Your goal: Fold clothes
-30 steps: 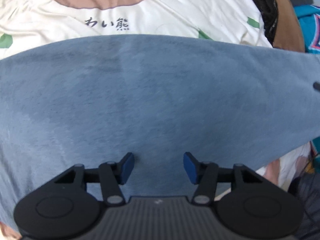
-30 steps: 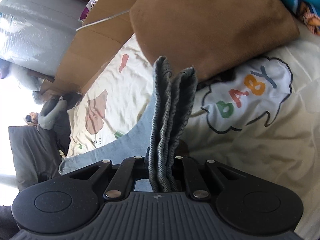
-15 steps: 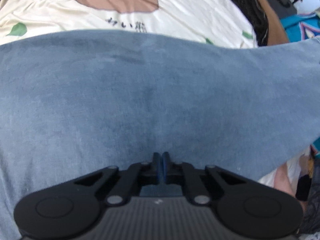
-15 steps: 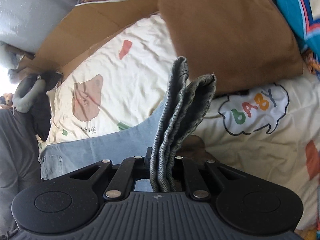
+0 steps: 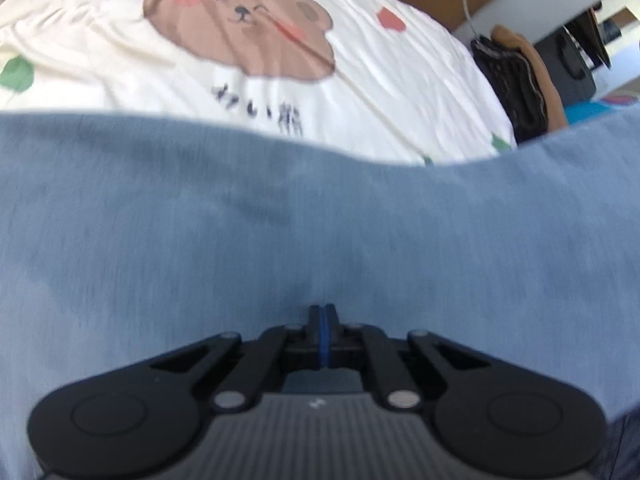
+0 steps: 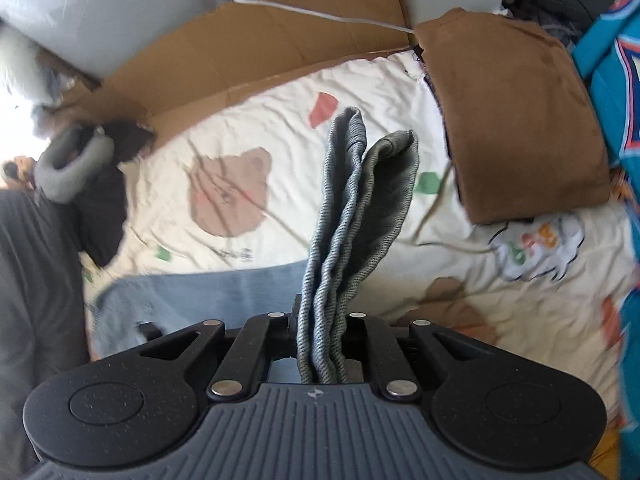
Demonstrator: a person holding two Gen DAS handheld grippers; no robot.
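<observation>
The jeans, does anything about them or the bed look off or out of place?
Nothing looks damaged or spilled. The jeans are bunched unevenly in the right hand-held gripper; the left hand-held gripper is shut at their edge. Cardboard and a cable lie at the bed's far side.

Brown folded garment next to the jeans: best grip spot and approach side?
Grip the brown folded garment at its near lower edge, coming in low from the sheet side. That edge is a thick, rounded fold raised off the sheet and nothing blocks it. The teal jersey crowds its right side and cardboard its far end.
</observation>
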